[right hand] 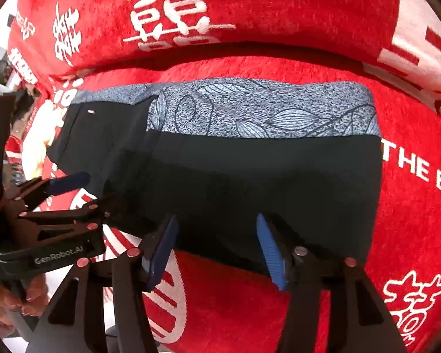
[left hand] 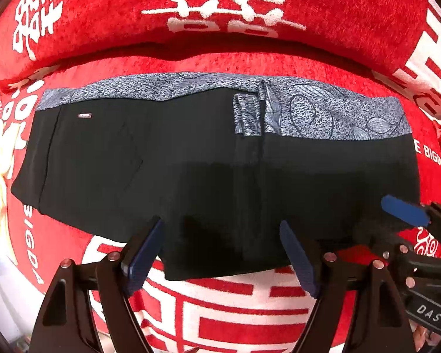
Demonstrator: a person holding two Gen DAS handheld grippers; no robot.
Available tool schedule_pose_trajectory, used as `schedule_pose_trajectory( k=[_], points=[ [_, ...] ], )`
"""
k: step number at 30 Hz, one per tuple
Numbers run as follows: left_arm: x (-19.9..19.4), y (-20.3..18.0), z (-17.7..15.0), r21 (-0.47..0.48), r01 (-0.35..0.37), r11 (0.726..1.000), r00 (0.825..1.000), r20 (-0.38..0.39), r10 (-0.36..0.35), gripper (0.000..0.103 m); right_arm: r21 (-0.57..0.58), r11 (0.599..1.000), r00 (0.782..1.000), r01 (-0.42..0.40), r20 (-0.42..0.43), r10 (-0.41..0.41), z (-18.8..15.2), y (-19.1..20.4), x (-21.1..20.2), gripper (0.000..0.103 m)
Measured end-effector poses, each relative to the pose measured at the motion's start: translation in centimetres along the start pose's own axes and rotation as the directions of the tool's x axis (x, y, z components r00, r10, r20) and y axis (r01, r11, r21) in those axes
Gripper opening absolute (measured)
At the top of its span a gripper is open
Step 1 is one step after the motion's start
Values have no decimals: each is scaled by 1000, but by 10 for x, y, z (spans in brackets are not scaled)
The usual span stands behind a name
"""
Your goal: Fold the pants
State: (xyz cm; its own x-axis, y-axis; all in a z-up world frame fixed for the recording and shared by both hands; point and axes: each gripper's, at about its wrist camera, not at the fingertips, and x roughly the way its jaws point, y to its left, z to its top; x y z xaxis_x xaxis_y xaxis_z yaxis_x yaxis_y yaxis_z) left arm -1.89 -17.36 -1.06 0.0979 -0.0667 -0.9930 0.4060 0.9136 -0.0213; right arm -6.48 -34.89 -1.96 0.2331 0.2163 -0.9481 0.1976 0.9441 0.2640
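Observation:
Black pants lie folded flat on a red blanket, with a grey leaf-patterned band along the far edge; they also show in the right wrist view. My left gripper is open, its blue-padded fingers spread over the near edge of the pants and holding nothing. My right gripper is open too, over the near edge further right. The right gripper shows in the left wrist view at the pants' near right corner. The left gripper shows in the right wrist view at the left.
A red blanket with white characters covers the surface under the pants. A raised red cushion or fold runs along the far side. White letters lie right of the pants. A hand holds the left gripper.

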Motion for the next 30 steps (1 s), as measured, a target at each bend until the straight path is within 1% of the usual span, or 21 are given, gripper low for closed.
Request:
schedule_pose_trajectory(
  k=[3, 6, 9, 13, 17, 20, 22, 24, 27, 30],
  points=[
    [0, 16, 1, -1, 4, 1000, 1000, 2, -4, 81, 21, 1000, 1000, 7, 7, -7, 3, 11, 1, 60],
    [0, 36, -1, 7, -31, 999, 999, -11, 32, 81, 44, 999, 1000, 21, 7, -21, 9, 26, 4, 61],
    [-3, 62, -6, -1, -36, 999, 999, -18, 36, 81, 65, 998, 1000, 22, 15, -23, 15, 44, 8, 61],
    [-2, 89, -10, -4, -61, 998, 998, -24, 61, 81, 62, 998, 999, 29, 13, -30, 23, 71, 16, 61],
    [-3, 117, -17, -46, -56, 997, 998, -29, 54, 81, 40, 998, 999, 43, -24, -42, 25, 94, 32, 61],
    [0, 137, -18, -83, -47, 995, 998, -34, 44, 81, 9, 996, 994, 94, -64, -93, 22, 107, 47, 65],
    [1, 147, -19, -93, -47, 995, 999, -31, 45, 81, -12, 992, 990, 124, -65, -125, 21, 114, 49, 67],
    [3, 155, -19, -103, -54, 993, 998, -28, 51, 81, -21, 990, 988, 137, -67, -138, 18, 120, 49, 67],
    [5, 166, -18, -132, -22, 991, 999, -33, 18, 81, -35, 988, 985, 151, -76, -153, 14, 127, 50, 68],
    [9, 179, -15, -159, -5, 987, 1000, -27, 1, 81, -51, 984, 982, 169, -81, -172, 11, 132, 51, 68]
  ],
)
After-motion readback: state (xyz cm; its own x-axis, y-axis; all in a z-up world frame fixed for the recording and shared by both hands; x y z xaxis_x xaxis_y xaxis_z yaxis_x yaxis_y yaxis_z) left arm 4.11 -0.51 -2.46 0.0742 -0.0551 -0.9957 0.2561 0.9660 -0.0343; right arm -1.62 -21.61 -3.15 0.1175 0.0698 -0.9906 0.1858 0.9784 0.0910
